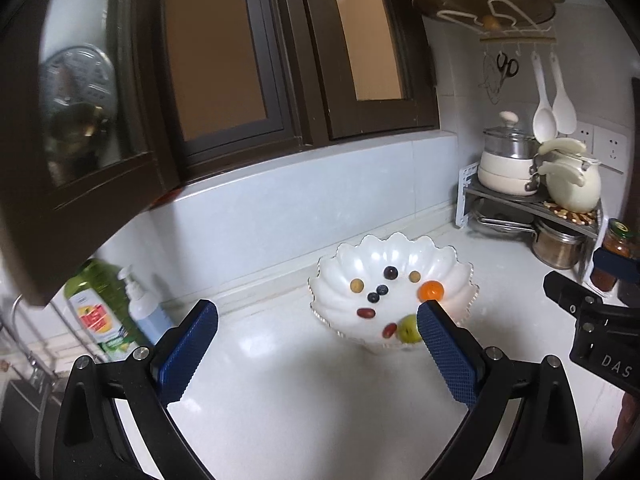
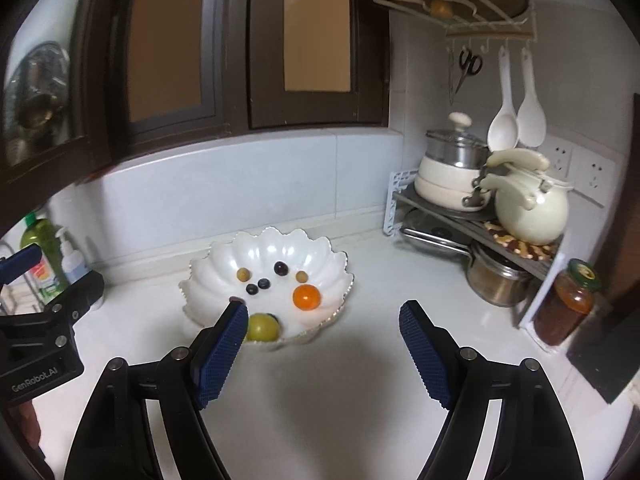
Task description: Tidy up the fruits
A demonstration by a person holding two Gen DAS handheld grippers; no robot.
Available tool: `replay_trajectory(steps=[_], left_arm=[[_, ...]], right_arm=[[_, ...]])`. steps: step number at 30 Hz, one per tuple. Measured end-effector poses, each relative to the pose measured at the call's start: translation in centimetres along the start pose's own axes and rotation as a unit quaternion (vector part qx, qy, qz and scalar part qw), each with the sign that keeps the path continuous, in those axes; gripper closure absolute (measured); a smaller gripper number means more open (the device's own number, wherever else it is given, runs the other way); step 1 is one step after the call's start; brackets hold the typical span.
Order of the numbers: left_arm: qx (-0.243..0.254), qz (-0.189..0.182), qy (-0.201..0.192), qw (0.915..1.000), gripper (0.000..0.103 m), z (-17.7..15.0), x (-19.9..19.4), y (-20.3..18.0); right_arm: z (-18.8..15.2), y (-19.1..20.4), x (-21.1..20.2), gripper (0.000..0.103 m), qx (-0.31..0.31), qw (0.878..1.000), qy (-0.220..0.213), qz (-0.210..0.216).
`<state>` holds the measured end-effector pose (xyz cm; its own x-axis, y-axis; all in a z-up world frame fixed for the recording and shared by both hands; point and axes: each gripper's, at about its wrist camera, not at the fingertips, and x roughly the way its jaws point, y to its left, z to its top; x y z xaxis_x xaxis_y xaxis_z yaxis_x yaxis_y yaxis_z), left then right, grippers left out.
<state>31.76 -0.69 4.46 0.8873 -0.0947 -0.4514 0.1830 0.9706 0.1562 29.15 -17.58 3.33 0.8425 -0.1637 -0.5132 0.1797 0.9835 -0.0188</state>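
A white scalloped glass bowl (image 1: 394, 258) stands on the white countertop (image 1: 280, 380) toward its back edge, near the tiled upstand below the dark-framed window (image 1: 224, 60). All the fruit lies inside it. A small orange round fruit (image 1: 431, 291) rests against the bowl's right side, and a green round fruit (image 1: 409, 329) sits at the front rim with a red oblong fruit (image 1: 389, 331) touching it on the left. Another red oblong fruit (image 1: 365, 313) lies a little further in. Two dark blueberries (image 1: 378, 294) sit side by side in the middle, a dark purple grape (image 1: 390, 273) lies behind them, and a tan round berry sits on either side, one left (image 1: 356, 285) and one right (image 1: 415, 276).

The left gripper (image 1: 316, 314) hangs over the counter in front of the bowl, its blue ribbed pads spread wide with nothing between them. The right gripper (image 2: 322, 316) hovers beside it, equally splayed and empty, its left pad crossing the bowl's front rim in its own view.

In the counter's back right corner a grey metal rack (image 2: 480, 220) carries a cream pot with a glass lid (image 2: 452, 172) and a cream kettle (image 2: 530, 208), with a steel pot (image 2: 496, 280) beneath. A jar of orange preserve (image 2: 568, 304) stands just beside the rack. At the left edge stand a green bottle (image 1: 100, 304) and a white pump dispenser (image 1: 142, 304).
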Motion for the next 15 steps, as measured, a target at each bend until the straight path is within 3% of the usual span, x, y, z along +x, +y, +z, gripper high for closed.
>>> replay_trajectory(steps=[15], left_arm=[[-0.027, -0.005, -0.024, 0.9993, 0.001, -4.6, -12.0, -2.2]], right_arm=[[-5.3, -2.3, -11.0, 0.024, -0.007, 0.999, -0.034, 0.014]])
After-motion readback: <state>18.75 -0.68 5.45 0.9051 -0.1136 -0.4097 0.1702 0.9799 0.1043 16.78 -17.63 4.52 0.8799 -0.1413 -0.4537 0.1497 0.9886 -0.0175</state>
